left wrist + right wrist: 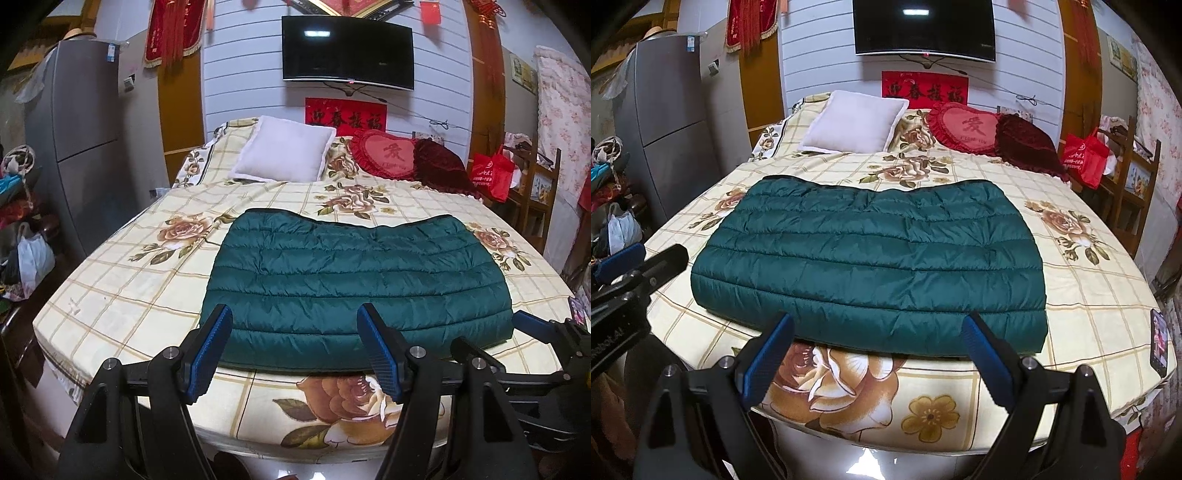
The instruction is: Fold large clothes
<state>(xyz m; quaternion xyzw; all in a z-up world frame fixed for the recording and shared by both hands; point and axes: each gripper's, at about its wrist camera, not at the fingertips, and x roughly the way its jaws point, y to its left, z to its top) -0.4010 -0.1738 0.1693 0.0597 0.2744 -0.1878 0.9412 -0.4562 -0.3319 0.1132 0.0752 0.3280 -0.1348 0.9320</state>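
Note:
A dark green quilted down garment (354, 280) lies folded into a flat rectangle on the floral bed sheet (129, 288); it also shows in the right wrist view (871, 258). My left gripper (295, 325) is open and empty, its blue pads just short of the garment's near edge. My right gripper (879, 332) is open and empty, also at the near edge. The right gripper shows at the right edge of the left wrist view (535, 325). The left gripper shows at the left edge of the right wrist view (624, 258).
A white pillow (284, 153), a red heart cushion (388, 153) and a dark red cushion (443, 166) lie at the bed's head. A phone (1160, 343) lies at the bed's right edge. A grey fridge (85, 122) and bags stand on the left, a wooden rack (535, 192) on the right.

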